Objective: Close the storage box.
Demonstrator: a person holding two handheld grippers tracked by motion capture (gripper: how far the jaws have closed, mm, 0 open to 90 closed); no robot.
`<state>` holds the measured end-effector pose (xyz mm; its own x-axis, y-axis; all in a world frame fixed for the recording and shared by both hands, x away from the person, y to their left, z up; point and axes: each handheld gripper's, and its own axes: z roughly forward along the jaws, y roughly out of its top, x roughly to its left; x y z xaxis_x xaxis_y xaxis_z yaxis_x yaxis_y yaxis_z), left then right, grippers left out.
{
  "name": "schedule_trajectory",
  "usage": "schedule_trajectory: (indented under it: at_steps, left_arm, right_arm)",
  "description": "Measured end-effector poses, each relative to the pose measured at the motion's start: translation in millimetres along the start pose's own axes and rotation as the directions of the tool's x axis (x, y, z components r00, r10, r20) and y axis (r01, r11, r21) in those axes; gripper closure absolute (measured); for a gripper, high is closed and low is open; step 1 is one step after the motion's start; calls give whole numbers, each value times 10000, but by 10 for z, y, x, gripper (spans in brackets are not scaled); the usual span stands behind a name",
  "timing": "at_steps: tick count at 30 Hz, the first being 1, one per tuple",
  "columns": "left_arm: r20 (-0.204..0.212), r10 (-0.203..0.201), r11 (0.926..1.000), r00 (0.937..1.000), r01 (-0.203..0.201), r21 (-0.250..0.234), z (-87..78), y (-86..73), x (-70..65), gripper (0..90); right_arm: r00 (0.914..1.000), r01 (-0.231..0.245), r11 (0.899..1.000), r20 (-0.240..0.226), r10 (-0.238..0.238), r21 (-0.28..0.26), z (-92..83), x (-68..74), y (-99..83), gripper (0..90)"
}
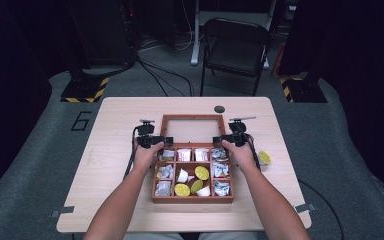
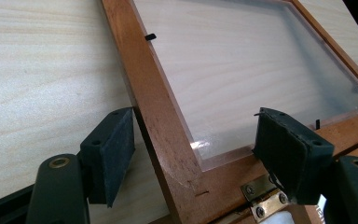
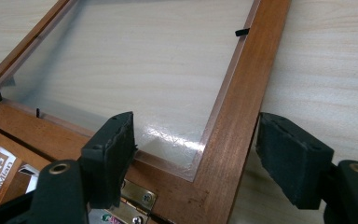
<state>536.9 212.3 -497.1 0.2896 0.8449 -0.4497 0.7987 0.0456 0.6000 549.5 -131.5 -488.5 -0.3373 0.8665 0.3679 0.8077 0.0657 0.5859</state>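
A wooden compartment box (image 1: 192, 199) stands on the table, holding foil packets, white cups and yellow-lidded pods. Its clear-paned lid (image 1: 192, 129) lies open behind it, hinged at the box's far edge. My left gripper (image 1: 152, 141) is at the lid's near left corner. In the left gripper view it (image 2: 198, 154) is open, its jaws on either side of the lid's left rail (image 2: 154, 93) without touching it. My right gripper (image 1: 230, 139) is at the near right corner, also open (image 3: 200, 158), astride the right rail (image 3: 242, 102). Brass hinges (image 2: 261, 200) (image 3: 135, 196) show just below the jaws.
One yellow-lidded pod (image 1: 264, 157) lies on the table (image 1: 115, 165) right of the box, by the right wrist. A small dark disc (image 1: 219, 109) sits near the table's far edge. A black chair (image 1: 235, 47) stands beyond the table.
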Motion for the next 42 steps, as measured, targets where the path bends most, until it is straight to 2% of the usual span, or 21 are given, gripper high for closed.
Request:
schedule_trajectory:
  at_steps: [7,9,10,11,12,13,14,17,20,24,25,28,30,31,33,35,37,42]
  left_arm:
    - [115,-77,10000,9999,77,14,43,3,-5,268]
    - [138,-133,9999,9998,132,14,47,7,-5,266]
    - [140,0,9999,9999,-2,139,44,14,4,267]
    - [92,-147,9997,9999,145,175,50,25,-15,264]
    - [59,116,9995,9999,-117,303,47,37,-6,259]
    - [5,-58,9995,10000,58,318,55,45,-30,254]
    - [-63,133,9988,9999,-129,481,55,62,-29,248]
    - [-58,19,9991,10000,-17,417,60,59,-36,245]
    - [-76,111,9988,9999,-107,481,55,59,-32,245]
    - [-85,25,9992,10000,-21,392,59,57,-39,244]
    - [-70,131,9990,9999,-128,428,55,59,-30,244]
    - [-30,97,9994,9999,-96,337,51,55,-23,251]
    - [-46,32,9995,10000,-31,310,40,57,-27,265]
    - [-56,-16,9998,10000,17,185,39,56,-32,274]
    - [-68,150,9997,9999,-149,178,19,61,-21,294]
    - [-73,14,10000,10000,-14,59,14,62,-35,309]
    - [-101,174,9998,9998,-174,43,6,66,-32,315]
    - [-103,197,9998,9998,-197,-59,-16,69,-45,320]
  right_arm:
    - [9987,-414,9991,-302,417,93,32,-8,-3,256]
    - [9990,-315,9994,-298,318,103,39,-8,-1,246]
    - [9984,-448,9989,-330,452,146,40,0,0,244]
    - [9985,-425,9991,-350,428,86,46,-2,-2,243]
    - [9984,-438,9990,-359,441,105,47,-2,-2,242]
    - [9987,-360,9993,-354,363,85,49,-7,0,242]
    - [9988,-351,9993,-340,355,102,48,-4,2,242]
    - [9993,-254,9996,-290,256,99,46,-5,4,242]
    - [9991,-341,9993,-239,344,140,41,9,5,242]
    - [9994,-302,9995,-182,304,123,39,14,6,242]
    - [9995,-275,9996,-170,277,115,36,13,8,244]
    - [9998,-74,10000,-199,74,7,20,9,18,250]
    - [9997,-194,9998,-155,195,46,8,27,18,253]
    - [9999,-30,10000,-140,30,-7,8,22,19,255]
    - [10000,52,10000,-72,-53,-77,-2,31,21,263]
    - [9999,150,9997,-23,-151,-192,-15,32,27,279]
    - [9999,113,9997,-56,-114,-211,-27,30,30,288]
    - [9999,135,9993,-57,-137,-338,-53,39,35,296]
